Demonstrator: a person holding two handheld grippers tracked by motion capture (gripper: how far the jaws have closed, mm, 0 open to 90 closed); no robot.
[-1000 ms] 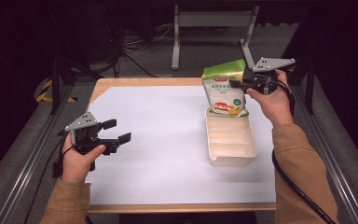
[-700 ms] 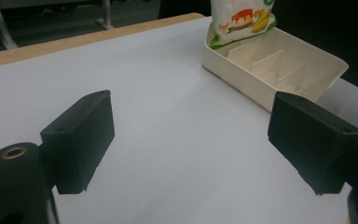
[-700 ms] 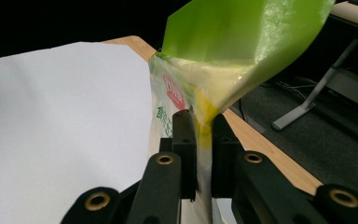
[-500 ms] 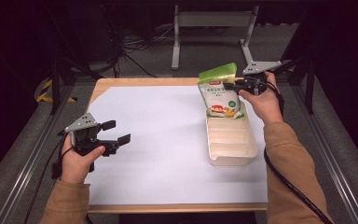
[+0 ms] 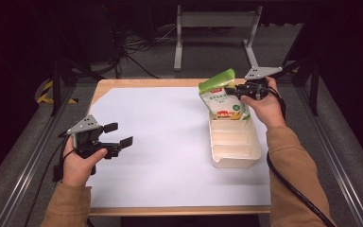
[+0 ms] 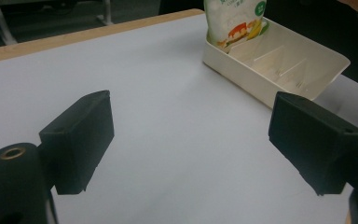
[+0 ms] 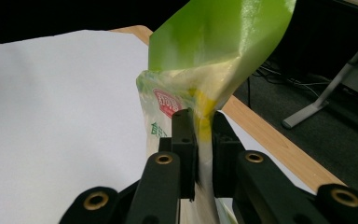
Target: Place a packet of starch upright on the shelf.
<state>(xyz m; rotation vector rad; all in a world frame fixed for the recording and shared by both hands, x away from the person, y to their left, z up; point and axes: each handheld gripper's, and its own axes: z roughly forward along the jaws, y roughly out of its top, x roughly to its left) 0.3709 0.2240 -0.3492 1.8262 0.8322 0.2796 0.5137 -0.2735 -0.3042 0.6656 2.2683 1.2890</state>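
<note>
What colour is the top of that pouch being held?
Bright green; the pouch shows it best in the right gripper view, pinched by the right gripper.

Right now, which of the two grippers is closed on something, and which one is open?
The right gripper is closed: its jaws pinch the green pouch standing at the far end of the cream tray. The left gripper is open, jaws apart, holding nothing above the white table.

The right gripper (image 5: 233,91) has moved the green snack bag (image 5: 220,97) a little to the left, toward the far end of the white tray (image 5: 234,142). The bag's bottom now sits in the tray's far end. Its green top has folded over and leans away from the tray.
</note>
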